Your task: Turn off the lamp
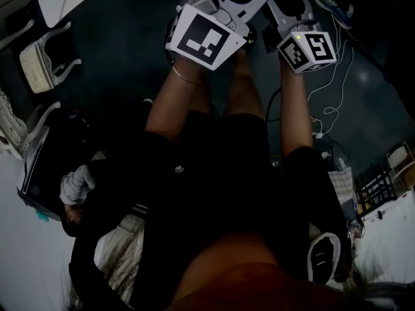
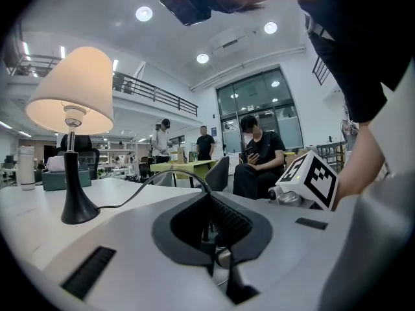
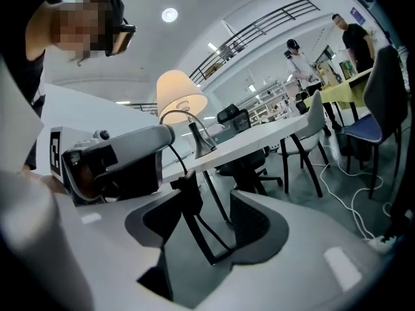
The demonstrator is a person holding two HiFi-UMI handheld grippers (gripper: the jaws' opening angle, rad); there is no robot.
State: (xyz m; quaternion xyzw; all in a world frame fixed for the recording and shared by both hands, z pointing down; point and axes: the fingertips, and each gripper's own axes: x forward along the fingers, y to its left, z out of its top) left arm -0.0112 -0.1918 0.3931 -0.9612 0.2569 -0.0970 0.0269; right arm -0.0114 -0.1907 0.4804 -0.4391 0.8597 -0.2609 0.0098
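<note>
A cream-shaded table lamp with a black flared base (image 2: 70, 96) stands on the white table (image 2: 39, 216), with a white cylindrical flask (image 2: 26, 167) to its left and a low teal box (image 2: 65, 177) behind it. The lamp's thin black cord (image 2: 162, 177) arcs off the base to the right and runs in between the fingers of the left gripper (image 2: 211, 212), which are closed on it. Further along the cord, off the table's edge, a small black inline switch (image 3: 185, 193) hangs between the spread fingers of the right gripper (image 3: 214, 219) — the two grippers side by side. Beyond the table sits a person in black (image 2: 258, 154).
</note>
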